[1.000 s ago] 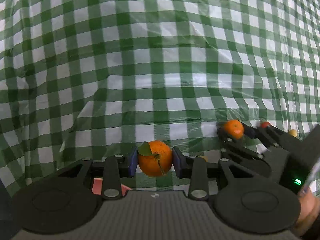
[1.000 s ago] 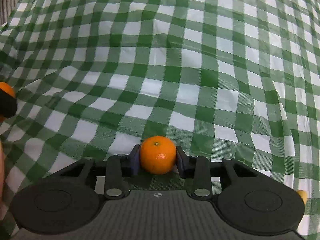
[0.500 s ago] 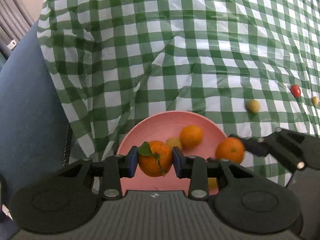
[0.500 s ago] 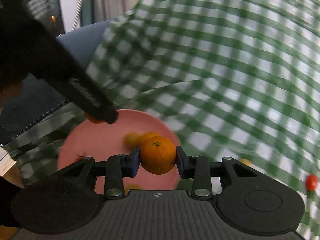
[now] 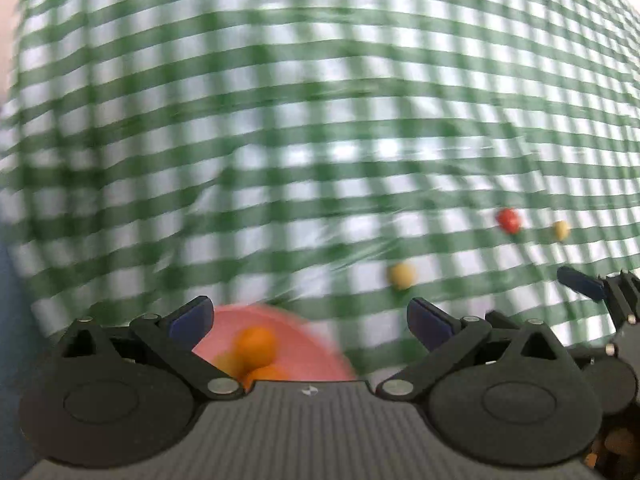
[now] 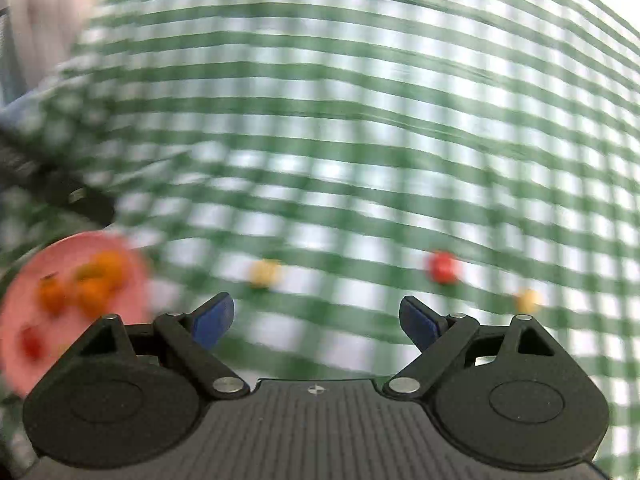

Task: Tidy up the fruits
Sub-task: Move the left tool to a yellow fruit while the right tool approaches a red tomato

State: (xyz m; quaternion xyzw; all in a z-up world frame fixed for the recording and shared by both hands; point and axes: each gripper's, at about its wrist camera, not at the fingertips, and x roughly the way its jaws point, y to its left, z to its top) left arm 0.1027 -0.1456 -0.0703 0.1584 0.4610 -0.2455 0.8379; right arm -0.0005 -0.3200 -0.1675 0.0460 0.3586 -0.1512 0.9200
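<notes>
Both sets of jaws stand wide apart with nothing between them. The left gripper [image 5: 310, 320] hangs spread over the checked tablecloth [image 5: 320, 120], its blue pads well separated, and the right gripper [image 6: 316, 318] is spread just as wide, holding nothing at all. Everything is smeared with motion blur, so fine detail is lost.

Take the pink plate [image 5: 316, 356] as the marker. From the left wrist view it sits low, just under and behind the left gripper's near finger, with a cluster of oranges [image 5: 256, 346] lying in it, touching one another; how many, I cannot say through the blur. Off to the plate's right, out on the cloth, a yellow fruit [image 5: 401, 275] lies alone. Further right of the plate and further back, a red fruit [image 5: 509, 220] lies beside a second small yellow one [image 5: 561, 230], the two near each other but apart. At the far right edge the right gripper's dark linkage and a blue pad poke into that view.

From the right wrist view the plate [image 6: 24, 320] lies off at the lower left, and besides the orange pieces there is something small and red [image 6: 31, 345] in it. The three loose fruits lie strung out to the plate's right across the cloth, well apart.
</notes>
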